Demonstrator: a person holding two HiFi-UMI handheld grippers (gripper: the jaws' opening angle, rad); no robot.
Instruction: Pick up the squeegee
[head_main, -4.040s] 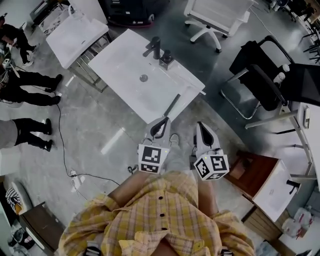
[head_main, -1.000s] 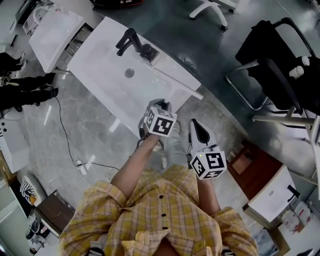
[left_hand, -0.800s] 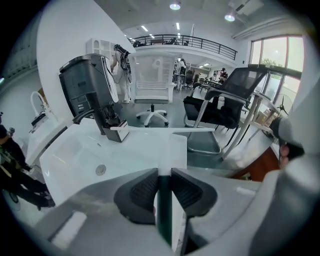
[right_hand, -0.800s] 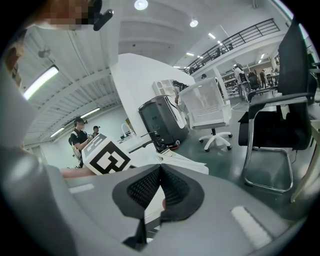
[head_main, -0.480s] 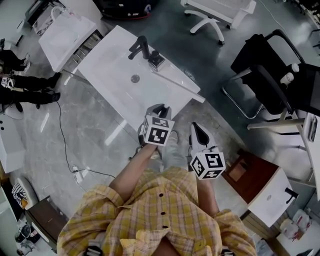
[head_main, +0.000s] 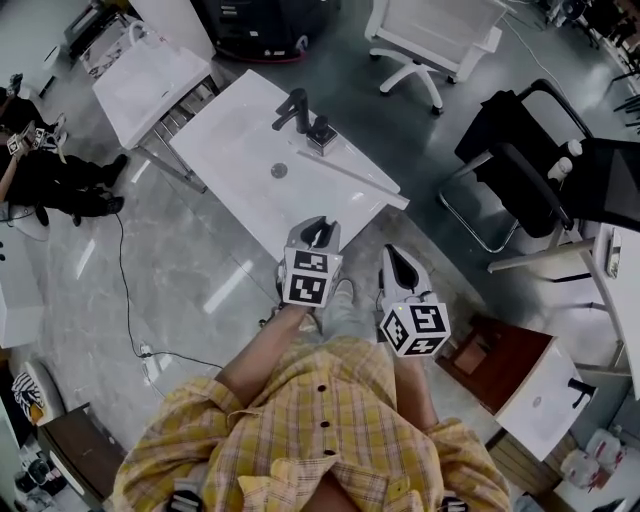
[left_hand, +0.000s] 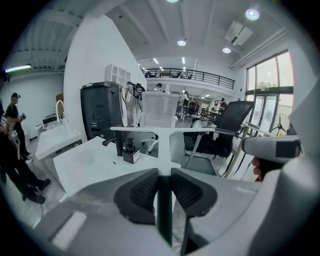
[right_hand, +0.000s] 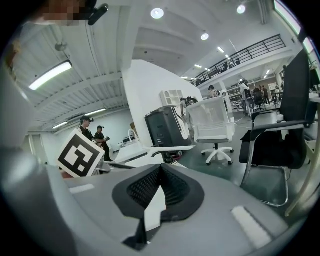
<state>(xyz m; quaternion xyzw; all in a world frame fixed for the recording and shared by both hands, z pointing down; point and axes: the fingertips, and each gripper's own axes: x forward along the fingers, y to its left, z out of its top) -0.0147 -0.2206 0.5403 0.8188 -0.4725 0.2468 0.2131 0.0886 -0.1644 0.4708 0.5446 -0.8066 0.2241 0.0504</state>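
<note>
- Our left tongs (left_hand: 163, 172) are clamped on the squeegee (left_hand: 161, 142), their ribbed black pads pressing either side of its slim dark handle; we judge the grip sits low so that the head rides free
- The squeegee stands upright out of the tongs, its white T-shaped head lying crosswise above them and clear of the tabletop (left_hand: 82, 160); it looks lifted
- Our right tongs (right_hand: 159, 170) are closed on nothing, with the tips meeting; they sit beside the left, probably just kept out of the way
- The tabletop is smooth, glossy white; a dark tap (head_main: 297, 108) stands at its far edge
</note>
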